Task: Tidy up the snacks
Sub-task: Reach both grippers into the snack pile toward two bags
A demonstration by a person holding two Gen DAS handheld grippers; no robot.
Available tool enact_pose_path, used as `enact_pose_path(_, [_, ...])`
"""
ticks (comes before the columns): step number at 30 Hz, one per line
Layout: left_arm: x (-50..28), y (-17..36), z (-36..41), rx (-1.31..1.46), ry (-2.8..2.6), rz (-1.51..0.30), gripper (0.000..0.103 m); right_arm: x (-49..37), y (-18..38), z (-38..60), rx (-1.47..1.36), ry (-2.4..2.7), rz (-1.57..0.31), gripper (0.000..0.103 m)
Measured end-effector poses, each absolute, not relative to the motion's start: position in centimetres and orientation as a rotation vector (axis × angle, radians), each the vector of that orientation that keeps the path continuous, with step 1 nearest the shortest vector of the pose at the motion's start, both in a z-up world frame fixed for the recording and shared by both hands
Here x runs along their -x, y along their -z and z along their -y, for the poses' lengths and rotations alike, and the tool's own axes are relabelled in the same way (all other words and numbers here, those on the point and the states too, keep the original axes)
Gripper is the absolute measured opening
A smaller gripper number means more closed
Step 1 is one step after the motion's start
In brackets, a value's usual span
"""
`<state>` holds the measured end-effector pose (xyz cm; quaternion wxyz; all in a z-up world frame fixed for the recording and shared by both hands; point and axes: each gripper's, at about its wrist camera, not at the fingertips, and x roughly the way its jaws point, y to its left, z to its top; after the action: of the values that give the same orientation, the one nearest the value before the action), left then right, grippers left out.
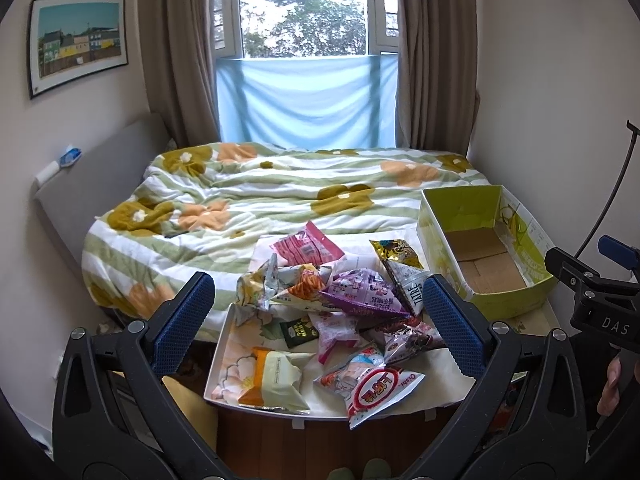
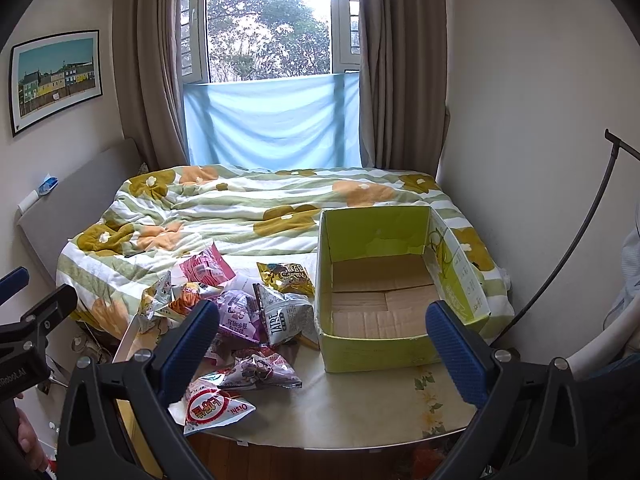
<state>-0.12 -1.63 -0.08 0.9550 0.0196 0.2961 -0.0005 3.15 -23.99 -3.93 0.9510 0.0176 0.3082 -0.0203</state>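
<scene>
Left tongs (image 1: 318, 320) agape — snacks (image 1: 320, 312) beyond

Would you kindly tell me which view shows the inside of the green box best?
The right wrist view: the box sits nearly centred, its bare cardboard floor fully visible. In the left wrist view the box sits toward the right edge, with its near wall hiding part of the floor.

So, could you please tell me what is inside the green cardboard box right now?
The green cardboard box holds no snacks: only its bare brown floor flaps show. The strip of floor just behind its near wall is hidden. All the snack packets lie outside, on the table to its left.
</scene>
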Motion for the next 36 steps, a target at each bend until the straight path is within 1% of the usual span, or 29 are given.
enact_pose_path(5, [-0.9, 1.6, 1.2, -0.011, -0.002, -0.678, 0.102, -3.4, 4.5, 24.3, -0.055, 0.022, -0.653, 0.103])
enact_pose_path(9, [-2.0, 4.2, 1.2, 0.024, 0.002, -0.772, 0.102, -4.2, 6.1, 24.4, -0.067, -0.008, -0.707, 0.103])
enact_pose_path(23, [-6.5, 18.3, 4.7, 0.17, 0.017, -1.112, 0.102, -9.4, 16.6, 26.2, -0.183, -0.174, -0.963, 0.103])
enact_pose_path(27, [-7.8, 21.1, 5.6, 0.193, 0.007, -1.163, 0.102, -10.7, 18.8, 26.0, -0.236, -0.187, -1.015, 0.103])
enact_pose_path(36, [-9.7, 25.4, 6.2, 0.161, -0.034, -1.242, 0.102, -13.2, 22.1, 24.7, -0.293, -0.191, -1.081, 0.103])
